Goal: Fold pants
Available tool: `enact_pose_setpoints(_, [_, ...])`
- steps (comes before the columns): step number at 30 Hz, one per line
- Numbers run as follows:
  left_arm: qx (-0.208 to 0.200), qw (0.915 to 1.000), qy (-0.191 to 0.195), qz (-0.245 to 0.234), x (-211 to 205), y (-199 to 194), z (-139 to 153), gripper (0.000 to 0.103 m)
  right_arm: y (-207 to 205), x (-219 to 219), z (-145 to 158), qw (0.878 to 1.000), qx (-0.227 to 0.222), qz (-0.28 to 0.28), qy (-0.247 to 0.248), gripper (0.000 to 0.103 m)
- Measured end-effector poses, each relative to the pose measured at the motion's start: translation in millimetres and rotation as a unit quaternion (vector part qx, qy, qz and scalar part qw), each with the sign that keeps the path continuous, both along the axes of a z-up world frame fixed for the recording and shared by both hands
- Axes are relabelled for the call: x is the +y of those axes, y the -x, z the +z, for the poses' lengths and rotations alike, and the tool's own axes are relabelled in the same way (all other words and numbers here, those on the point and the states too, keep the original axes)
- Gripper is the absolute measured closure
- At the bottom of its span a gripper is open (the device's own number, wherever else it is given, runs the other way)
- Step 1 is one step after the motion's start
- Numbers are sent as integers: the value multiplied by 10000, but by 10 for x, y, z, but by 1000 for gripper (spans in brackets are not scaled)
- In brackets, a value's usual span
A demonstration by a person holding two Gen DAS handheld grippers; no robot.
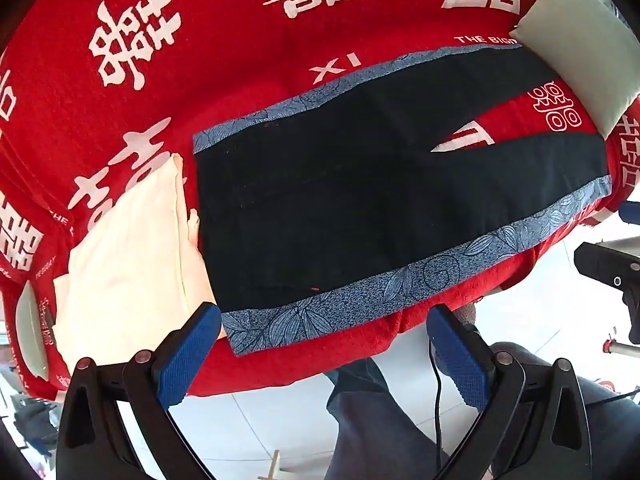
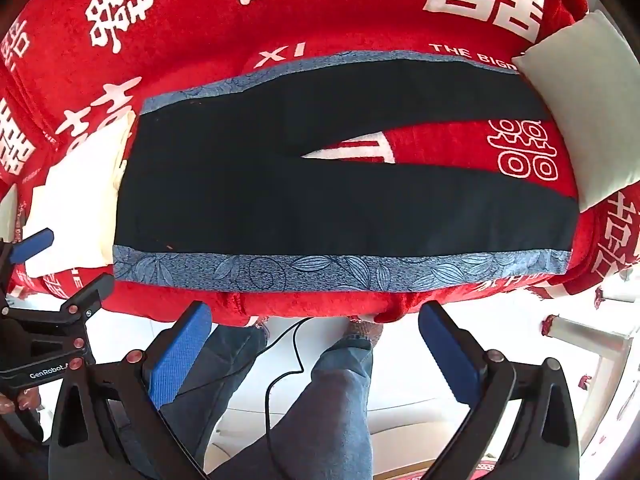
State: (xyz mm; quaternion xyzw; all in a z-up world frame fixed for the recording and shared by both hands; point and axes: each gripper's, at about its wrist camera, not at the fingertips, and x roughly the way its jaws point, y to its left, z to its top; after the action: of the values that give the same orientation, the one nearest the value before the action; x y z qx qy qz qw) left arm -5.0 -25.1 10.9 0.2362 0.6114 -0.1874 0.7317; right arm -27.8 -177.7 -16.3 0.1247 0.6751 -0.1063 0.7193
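Observation:
Black pants (image 1: 340, 200) with blue leaf-print side stripes lie flat on the red cloth, waist to the left, legs spread in a V to the right. They also show in the right wrist view (image 2: 280, 200). My left gripper (image 1: 324, 320) is open and empty, just off the near edge by the waist corner. My right gripper (image 2: 316, 316) is open and empty, hovering off the near edge below the near leg's stripe. The left gripper's fingers (image 2: 36, 242) show at the far left of the right wrist view.
A red cloth with white characters (image 1: 200, 40) covers the table. A cream folded garment (image 1: 128, 248) lies left of the waist. A pale grey-green folded item (image 1: 580, 48) lies at the leg ends. The person's jeans-clad legs (image 2: 320, 392) and a cable are below the edge.

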Motion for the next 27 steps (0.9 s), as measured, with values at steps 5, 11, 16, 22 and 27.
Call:
enact_pose_setpoints(5, [-34, 10000, 3, -3, -3, -25, 15, 0, 16, -52, 11, 10000, -6, -56, 0, 0])
enact_pose_setpoints(11, [-91, 9999, -38, -46, -17, -56, 43, 0, 33, -75, 28, 9998, -31, -171, 28, 0])
enact_pose_setpoints(16, [-112, 9999, -39, -14, -17, -55, 41, 0, 12, -78, 40, 9999, -43, -151, 56, 0])
enact_pose_setpoints(22, [-78, 10000, -56, 5, -17, -59, 17, 0, 5, -88, 38, 9999, -50, -130, 71, 0])
enact_pose_setpoints(27, [-77, 9999, -68, 5, -26, -64, 12, 0, -3, -113, 35, 9998, -42, -160, 70, 0])
